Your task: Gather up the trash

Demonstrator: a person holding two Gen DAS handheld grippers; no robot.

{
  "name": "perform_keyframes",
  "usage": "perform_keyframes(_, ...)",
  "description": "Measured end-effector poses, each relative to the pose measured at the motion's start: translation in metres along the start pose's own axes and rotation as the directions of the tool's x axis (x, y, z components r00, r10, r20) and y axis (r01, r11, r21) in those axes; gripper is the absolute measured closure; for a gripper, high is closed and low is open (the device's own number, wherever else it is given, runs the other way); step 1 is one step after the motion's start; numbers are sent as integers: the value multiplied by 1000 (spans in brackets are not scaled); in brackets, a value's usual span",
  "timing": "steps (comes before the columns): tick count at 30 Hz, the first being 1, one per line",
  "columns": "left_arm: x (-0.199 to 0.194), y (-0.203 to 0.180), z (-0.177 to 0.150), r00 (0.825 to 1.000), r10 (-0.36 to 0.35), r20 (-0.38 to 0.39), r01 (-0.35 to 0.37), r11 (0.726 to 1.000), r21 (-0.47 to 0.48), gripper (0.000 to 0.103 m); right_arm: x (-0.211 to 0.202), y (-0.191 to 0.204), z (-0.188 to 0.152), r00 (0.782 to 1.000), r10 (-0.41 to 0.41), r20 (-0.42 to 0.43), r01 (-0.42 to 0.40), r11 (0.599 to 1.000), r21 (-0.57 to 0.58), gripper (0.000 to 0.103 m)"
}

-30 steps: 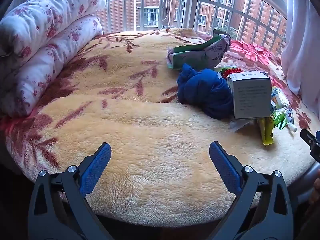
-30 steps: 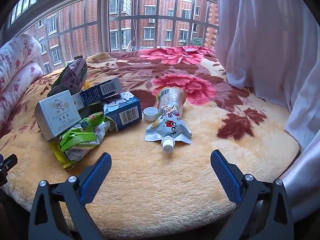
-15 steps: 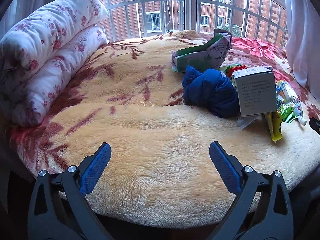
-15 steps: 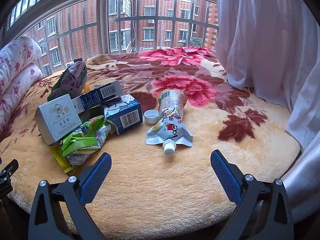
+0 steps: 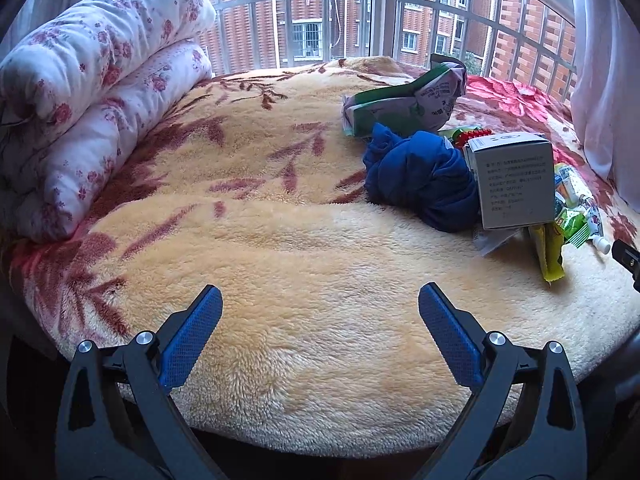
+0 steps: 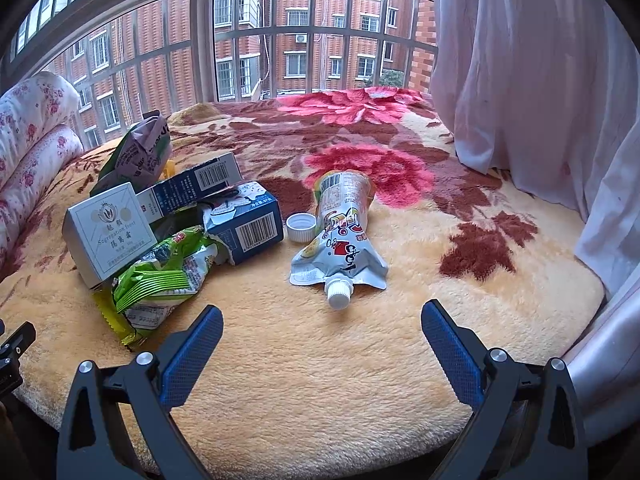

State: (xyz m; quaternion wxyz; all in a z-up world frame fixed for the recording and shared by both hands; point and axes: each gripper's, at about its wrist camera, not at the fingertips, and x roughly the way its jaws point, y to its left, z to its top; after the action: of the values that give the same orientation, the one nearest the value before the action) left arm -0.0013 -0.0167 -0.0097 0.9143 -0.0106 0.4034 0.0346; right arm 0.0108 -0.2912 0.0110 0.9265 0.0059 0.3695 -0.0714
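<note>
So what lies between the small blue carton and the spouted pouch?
A loose white bottle cap sits between the blue carton and the spouted pouch on the blanket, seen in the right wrist view.

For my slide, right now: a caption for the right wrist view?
Open right hand-held gripper facing spout pouch and boxes on blanket.

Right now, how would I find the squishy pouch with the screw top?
Look at the blanket by the window, just right of the heap of boxes. The pouch lies flat and alone, its white spout toward the right gripper, a loose white cap beside it. It is the only silvery, crumpled thing with a spout.
</note>
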Motion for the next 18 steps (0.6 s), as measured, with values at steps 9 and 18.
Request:
perform_keyframes(9,3,0,0,1000,-9,-9,9,1000,-5,7,1,1,2,1000,3,1,-3,1000,0,5)
perform_keyframes(18,4,3,0,1000,-14,-12,14,1000,-14,7,1,1,3,1000,7,2,-7,1000,-5,5)
